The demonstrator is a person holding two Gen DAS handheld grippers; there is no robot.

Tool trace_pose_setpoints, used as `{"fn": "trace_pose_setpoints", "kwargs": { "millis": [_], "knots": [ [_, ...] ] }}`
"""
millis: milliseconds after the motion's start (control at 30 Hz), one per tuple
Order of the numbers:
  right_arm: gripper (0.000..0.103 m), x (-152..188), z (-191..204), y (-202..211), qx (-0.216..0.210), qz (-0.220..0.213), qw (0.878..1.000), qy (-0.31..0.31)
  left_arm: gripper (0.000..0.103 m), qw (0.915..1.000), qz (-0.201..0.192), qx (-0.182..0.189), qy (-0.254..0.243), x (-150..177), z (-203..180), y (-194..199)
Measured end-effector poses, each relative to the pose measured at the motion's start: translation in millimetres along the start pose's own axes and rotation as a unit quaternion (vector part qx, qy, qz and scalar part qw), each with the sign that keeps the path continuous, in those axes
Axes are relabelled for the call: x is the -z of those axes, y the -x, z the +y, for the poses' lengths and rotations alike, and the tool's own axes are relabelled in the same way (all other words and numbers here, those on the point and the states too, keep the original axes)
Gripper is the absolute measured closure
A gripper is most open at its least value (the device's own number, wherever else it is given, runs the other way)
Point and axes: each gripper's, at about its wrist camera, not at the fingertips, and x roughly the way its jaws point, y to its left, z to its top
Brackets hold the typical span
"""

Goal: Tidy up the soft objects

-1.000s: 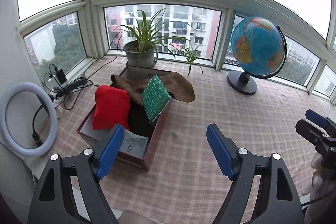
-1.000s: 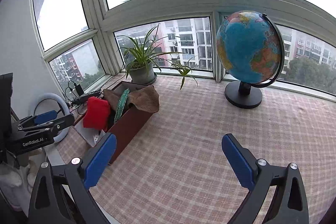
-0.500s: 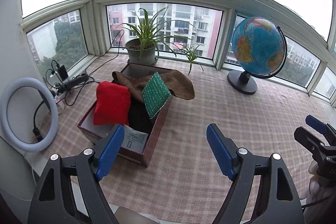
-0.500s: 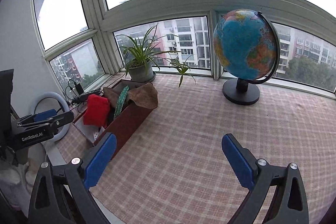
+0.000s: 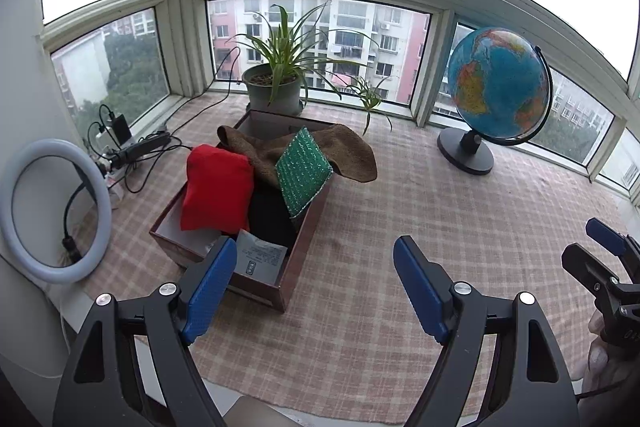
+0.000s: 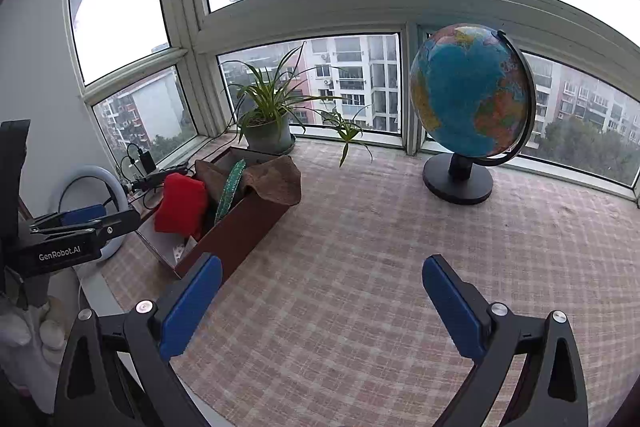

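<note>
While heaped in the brown box [image 5: 298, 269] on the checked cloth [image 5: 380, 227], stood apart from both grippers: red pouch [image 5: 216, 193] leaning at the left wall, green scrubbing pad [image 5: 302, 173] upright on the right rim, brown cloth [image 5: 352, 155] draped over the far right edge. Behind the box, potted plant [image 5: 276, 93]; off to the right, globe [image 5: 496, 85]; at the left, ring light [image 5: 52, 215]. Left gripper [image 5: 312, 287] hung near the box, fingers wide, holding nothing. Right gripper [image 6: 320, 307] likewise wide and empty, above bare cloth.
</note>
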Motion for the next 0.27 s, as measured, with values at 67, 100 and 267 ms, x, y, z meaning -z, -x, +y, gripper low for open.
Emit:
{"fn": "trace_pose_setpoints", "kwargs": {
  "millis": [67, 100, 267],
  "knots": [
    [0.004, 0.2, -0.5, -0.3, -0.001, 0.001, 1.0, -0.001, 0.022, 1.0, -0.002, 0.0, 0.0, 0.1, 0.2, 0.3],
    [0.004, 0.3, -0.5, -0.5, -0.001, 0.002, 1.0, -0.002, 0.022, 1.0, -0.003, -0.001, -0.001, 0.1, 0.4, 0.5],
    [0.004, 0.3, -0.4, -1.8, -0.002, 0.004, 1.0, -0.003, 0.022, 1.0, -0.005, -0.003, -0.002, -0.1, 1.2, 0.8]
  ]
}}
